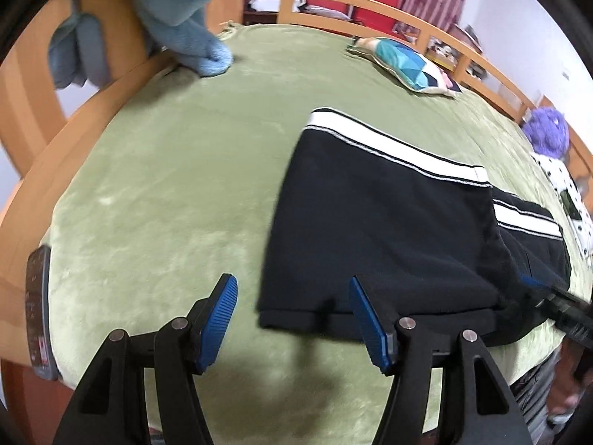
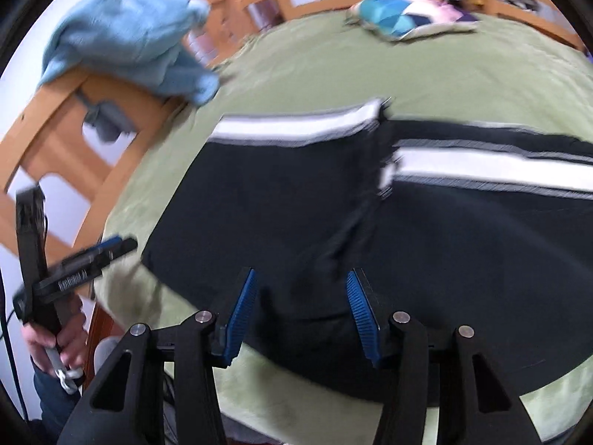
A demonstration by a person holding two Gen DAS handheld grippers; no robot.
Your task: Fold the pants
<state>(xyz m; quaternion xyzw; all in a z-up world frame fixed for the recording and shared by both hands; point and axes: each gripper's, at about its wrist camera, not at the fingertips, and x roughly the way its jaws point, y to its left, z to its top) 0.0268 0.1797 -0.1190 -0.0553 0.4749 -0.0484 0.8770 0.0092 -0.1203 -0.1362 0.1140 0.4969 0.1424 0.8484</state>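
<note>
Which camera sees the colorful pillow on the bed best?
The left wrist view: the colorful pillow looks sharp there, with clear blue, teal and white patches. The right wrist view shows the same pillow near its top edge, smaller and blurry.

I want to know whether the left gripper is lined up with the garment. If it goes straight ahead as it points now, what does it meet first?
Probably the near left corner of the black pants, just ahead of the open left gripper. Its left finger would pass over bare green blanket. Depth is unclear.
</note>
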